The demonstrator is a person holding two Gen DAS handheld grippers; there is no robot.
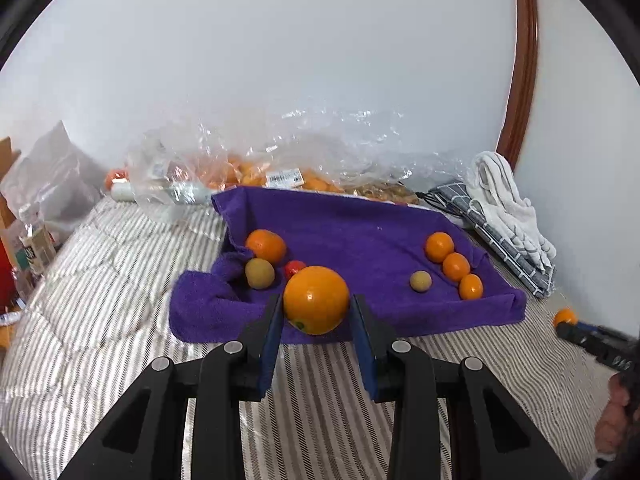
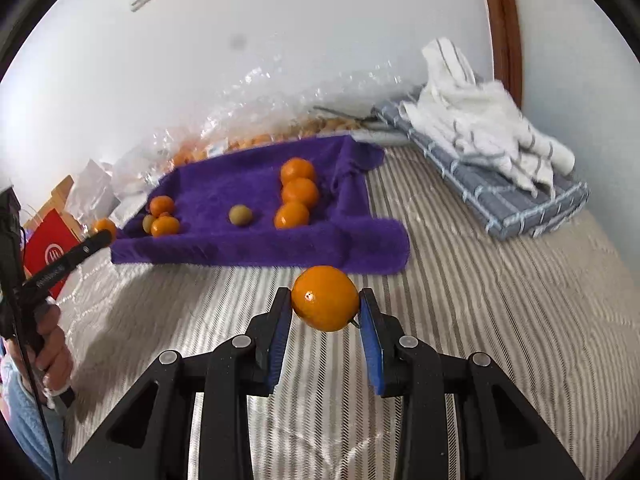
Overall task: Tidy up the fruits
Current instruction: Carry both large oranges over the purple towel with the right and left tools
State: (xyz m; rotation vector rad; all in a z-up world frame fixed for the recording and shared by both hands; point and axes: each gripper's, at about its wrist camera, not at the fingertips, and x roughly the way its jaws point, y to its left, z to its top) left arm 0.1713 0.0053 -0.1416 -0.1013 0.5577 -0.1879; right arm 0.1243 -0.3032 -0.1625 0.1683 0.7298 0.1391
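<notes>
Both hands busy: left hand-held gripper [image 1: 316, 306] is pinched onto an orange [image 1: 316, 300], jaws narrow, pads on both sides, fruit up over the near edge of the purple towel [image 1: 360, 232]. Right hand-held gripper [image 2: 325, 300] has its own orange [image 2: 325, 298] squeezed the same way, hanging above the striped bed cover [image 2: 480, 300], short of the towel. On the towel, three oranges in a row [image 2: 296, 194] on one side, a greenish fruit [image 2: 240, 215] alone in the middle, and a mixed cluster [image 1: 266, 258] with a small red one on the other side. Plastic bags [image 1: 240, 168] w/ more fruit behind, folded cloths [image 2: 500, 152] to the right. Risks, imo: grip sits on round slick skin, so a tilt or jolt could pop either orange out, and it'd roll on the soft bed. Towel's lumpy too; set down on a fold & it rolls into the wrong group or knocks the row apart. Two grippers heading for one towel could also bump
</notes>
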